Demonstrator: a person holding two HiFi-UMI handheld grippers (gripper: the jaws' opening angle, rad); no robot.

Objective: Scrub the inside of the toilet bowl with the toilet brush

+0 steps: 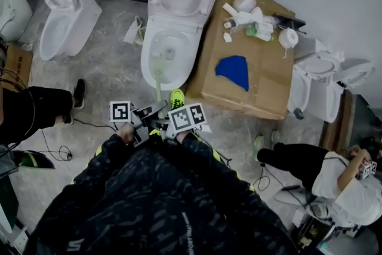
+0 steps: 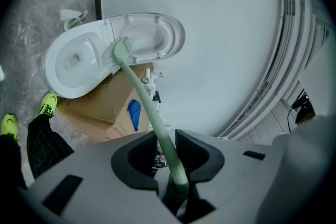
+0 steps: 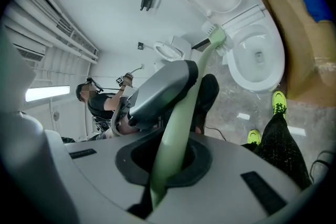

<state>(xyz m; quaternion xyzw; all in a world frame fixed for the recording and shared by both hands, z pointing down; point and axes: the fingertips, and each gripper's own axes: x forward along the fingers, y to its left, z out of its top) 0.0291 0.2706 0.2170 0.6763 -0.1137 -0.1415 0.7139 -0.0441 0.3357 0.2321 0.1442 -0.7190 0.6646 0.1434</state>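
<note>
Both claws (image 2: 166,139) (image 3: 173,159), side by side, clamp toilet brush (image 2: 140,96).

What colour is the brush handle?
Pale green; the brush handle shows best in the left gripper view.

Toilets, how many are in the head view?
4: the middle toilet, a left toilet beside it, a cut-off toilet at the far left edge, and a right toilet past the cardboard box. Others may be hidden.

Pale-green toilet brush (image 1: 158,82) inside toilet bowl (image 1: 190,60) (lid up)
</note>
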